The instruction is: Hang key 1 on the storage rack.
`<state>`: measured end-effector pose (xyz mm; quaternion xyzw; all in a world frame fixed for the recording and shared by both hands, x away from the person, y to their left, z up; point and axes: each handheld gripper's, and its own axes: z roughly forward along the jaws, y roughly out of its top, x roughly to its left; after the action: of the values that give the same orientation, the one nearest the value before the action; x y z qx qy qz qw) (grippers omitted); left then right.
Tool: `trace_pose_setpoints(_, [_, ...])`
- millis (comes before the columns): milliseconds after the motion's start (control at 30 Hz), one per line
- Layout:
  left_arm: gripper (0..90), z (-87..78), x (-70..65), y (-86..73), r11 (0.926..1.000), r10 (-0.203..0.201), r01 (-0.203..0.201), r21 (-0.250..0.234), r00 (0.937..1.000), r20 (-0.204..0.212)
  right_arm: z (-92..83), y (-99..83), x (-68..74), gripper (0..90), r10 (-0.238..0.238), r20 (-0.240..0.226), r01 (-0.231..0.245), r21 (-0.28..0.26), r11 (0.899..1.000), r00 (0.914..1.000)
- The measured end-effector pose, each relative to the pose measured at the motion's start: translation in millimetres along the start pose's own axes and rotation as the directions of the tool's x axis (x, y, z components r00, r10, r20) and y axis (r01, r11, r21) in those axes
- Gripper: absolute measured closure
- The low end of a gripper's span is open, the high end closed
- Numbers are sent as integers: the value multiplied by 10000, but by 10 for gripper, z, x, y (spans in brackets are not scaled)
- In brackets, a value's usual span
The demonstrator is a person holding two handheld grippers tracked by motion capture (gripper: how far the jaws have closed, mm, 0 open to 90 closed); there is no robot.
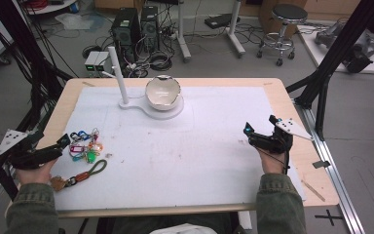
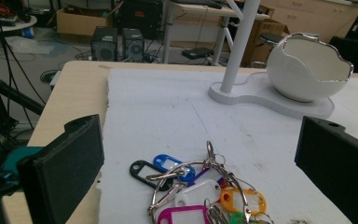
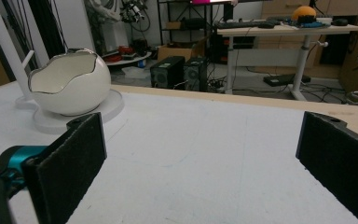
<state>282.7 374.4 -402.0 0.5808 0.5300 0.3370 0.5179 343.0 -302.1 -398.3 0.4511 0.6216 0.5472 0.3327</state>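
Observation:
A bunch of coloured key tags on metal rings (image 1: 85, 145) lies at the left of the white mat, and the same bunch (image 2: 200, 191) sits just ahead of my left gripper's jaws. My left gripper (image 1: 63, 142) stands open beside the bunch, with nothing between its jaws (image 2: 200, 168). A white egg-shaped bowl (image 1: 162, 92) sits on a white stand with an upright post (image 1: 117, 73) at the back middle. My right gripper (image 1: 260, 130) is open over the mat's right side, and its view looks toward the bowl (image 3: 70, 84) with its own jaws (image 3: 200, 158) wide apart.
A keyring with a green cord loop and a brown fob (image 1: 80, 174) lies near the front left edge. The white mat (image 1: 190, 146) covers most of the wooden table (image 1: 299, 146). Black frame posts (image 1: 331, 58) stand at the right.

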Motion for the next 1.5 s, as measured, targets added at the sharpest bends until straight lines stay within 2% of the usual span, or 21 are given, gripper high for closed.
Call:
trace_pose_setpoints(567, [17,-1,2,0,9997,-147,145,170,9998,105,23,-18,-3,6,46,-51,-45,149,9999,10000])
trace_pose_setpoints(767, [17,-15,0,12,9994,-184,176,283,9995,269,27,-20,5,6,130,-74,-128,231,9997,9999])
trace_pose_setpoints(833, [17,-18,-9,14,9993,-205,195,319,9993,320,32,-21,0,6,19,-119,-16,223,9998,9999])
trace_pose_setpoints(1100, [17,-22,-55,5,9973,13,-59,738,9980,626,44,-26,6,6,-1,-205,7,267,9996,9998])
trace_pose_setpoints(1267, [17,-14,-103,-16,9921,394,-484,1157,9961,791,56,-30,11,6,17,-294,-7,318,9995,9996])
trace_pose_setpoints(1500, [17,-19,-145,-29,9856,572,-729,1524,9928,1051,65,-34,21,6,-95,-330,108,391,9992,9994])
